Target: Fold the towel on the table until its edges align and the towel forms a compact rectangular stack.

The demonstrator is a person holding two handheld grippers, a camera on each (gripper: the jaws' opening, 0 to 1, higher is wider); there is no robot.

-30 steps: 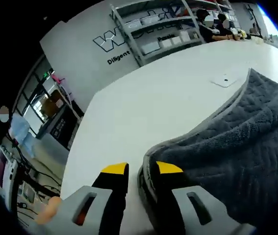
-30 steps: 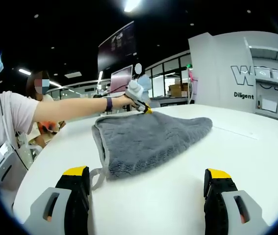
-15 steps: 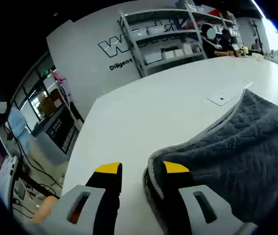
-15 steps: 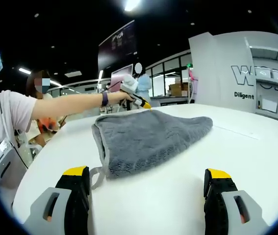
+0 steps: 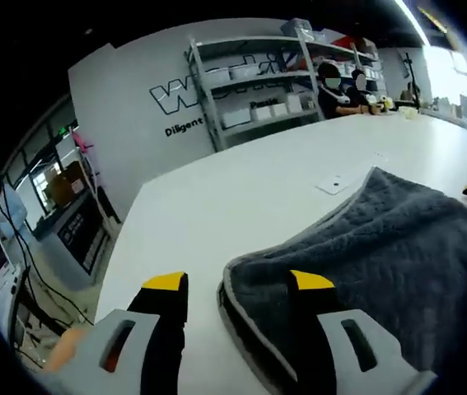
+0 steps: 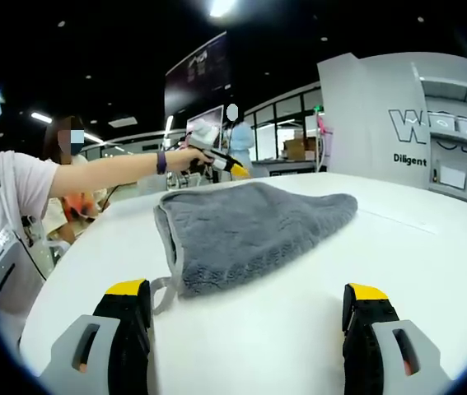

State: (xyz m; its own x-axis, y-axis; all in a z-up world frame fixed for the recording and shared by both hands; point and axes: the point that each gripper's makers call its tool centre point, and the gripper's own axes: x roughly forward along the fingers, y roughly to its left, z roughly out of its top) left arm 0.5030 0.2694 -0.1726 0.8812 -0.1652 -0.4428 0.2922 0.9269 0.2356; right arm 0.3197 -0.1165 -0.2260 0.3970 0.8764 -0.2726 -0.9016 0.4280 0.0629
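Right gripper view: both grippers, right [image 6: 245,317] and left [image 5: 237,288], are hanging open and empty beside the folded grey towel [image 6: 249,226], seemingly checking its edges.

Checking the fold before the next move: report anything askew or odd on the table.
The grey towel is folded over but not squared: its outline is rounded and lopsided, layers offset at the near corner, where a small hanging loop sticks out. A small flat white square lies on the white table beside it. Nothing spilled or damaged.
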